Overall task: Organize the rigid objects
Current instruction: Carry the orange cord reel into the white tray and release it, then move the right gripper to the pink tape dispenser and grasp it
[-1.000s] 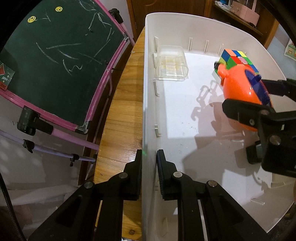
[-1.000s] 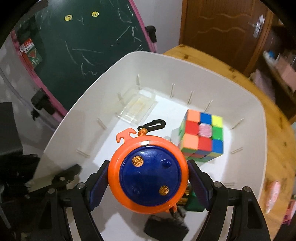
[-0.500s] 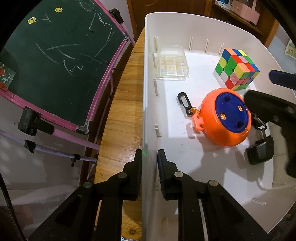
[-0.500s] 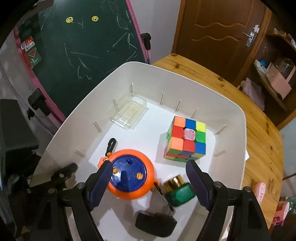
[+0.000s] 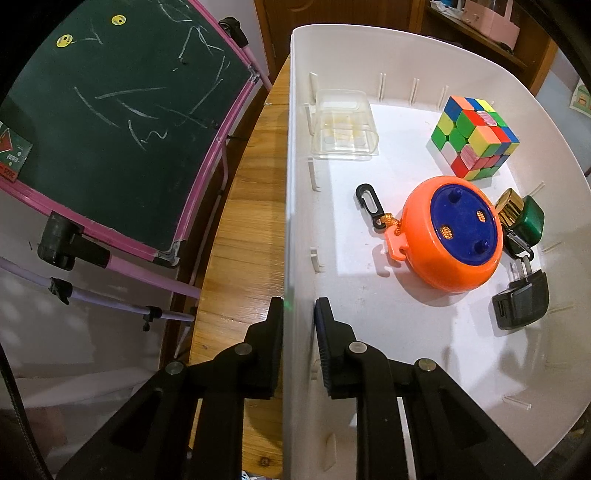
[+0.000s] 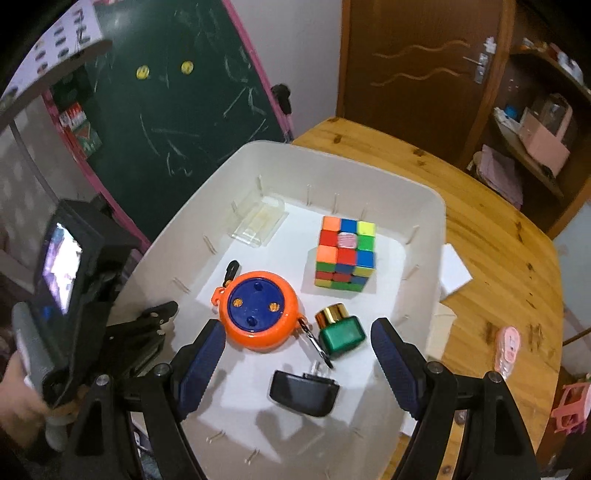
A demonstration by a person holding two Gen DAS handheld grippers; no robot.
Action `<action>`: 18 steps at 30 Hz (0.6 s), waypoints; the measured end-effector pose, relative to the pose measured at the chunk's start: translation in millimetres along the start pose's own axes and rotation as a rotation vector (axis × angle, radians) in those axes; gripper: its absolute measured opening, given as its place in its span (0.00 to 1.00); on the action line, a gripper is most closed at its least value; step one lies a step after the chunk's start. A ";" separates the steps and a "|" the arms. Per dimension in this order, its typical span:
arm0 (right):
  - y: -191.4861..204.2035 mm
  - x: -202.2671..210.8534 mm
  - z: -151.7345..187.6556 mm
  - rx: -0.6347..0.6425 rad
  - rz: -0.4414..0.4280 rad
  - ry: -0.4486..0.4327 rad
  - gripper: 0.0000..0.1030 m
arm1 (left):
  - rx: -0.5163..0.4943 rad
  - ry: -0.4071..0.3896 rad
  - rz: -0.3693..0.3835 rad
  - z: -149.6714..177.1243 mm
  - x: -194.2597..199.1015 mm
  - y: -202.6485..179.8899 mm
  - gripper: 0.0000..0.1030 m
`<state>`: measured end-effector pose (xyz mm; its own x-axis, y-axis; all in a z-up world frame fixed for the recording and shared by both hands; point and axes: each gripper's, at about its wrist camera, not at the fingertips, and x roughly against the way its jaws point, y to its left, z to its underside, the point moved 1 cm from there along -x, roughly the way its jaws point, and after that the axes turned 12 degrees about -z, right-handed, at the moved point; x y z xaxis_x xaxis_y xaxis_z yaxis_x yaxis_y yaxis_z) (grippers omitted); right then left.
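Five items sit in white bin (image 6: 424,236); orange reel (image 6: 258,310) lies just beyond your right gripper (image 6: 295,354), jaws spread, empty. Your left gripper (image 5: 299,321) clamps bin's left wall.

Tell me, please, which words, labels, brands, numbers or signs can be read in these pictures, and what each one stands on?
No text here can be read for certain.
Red and green card on the chalkboard: small print, too blurred to read.
Chalkboard: only loose chalk strokes and two yellow round magnets, no words.
White sheet above the chalkboard: rows of small marks, too small to read.
Puzzle cube, orange reel, green bottle, black charger: no lettering visible.
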<state>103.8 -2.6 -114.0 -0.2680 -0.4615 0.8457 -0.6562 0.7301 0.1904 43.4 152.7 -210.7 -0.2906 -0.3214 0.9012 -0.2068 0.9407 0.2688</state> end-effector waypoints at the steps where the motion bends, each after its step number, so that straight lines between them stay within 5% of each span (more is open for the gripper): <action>1: -2.5 5.5 1.2 -0.005 0.010 -0.016 0.79 | -0.001 0.000 -0.002 0.0 -0.1 0.0 0.21; 8: -38.9 55.4 14.2 -0.093 0.085 -0.113 0.79 | -0.005 -0.001 -0.007 0.6 -0.1 -0.3 0.22; 18: -121.9 94.4 34.9 -0.273 0.352 -0.195 0.79 | -0.023 0.008 -0.015 -0.6 -1.2 -2.2 0.22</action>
<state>133.8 -152.8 -74.8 -0.5848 -0.2296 0.7780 -0.3000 0.9523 0.0556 44.7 151.1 -212.1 -0.2801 -0.3343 0.8999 -0.1894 0.9382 0.2896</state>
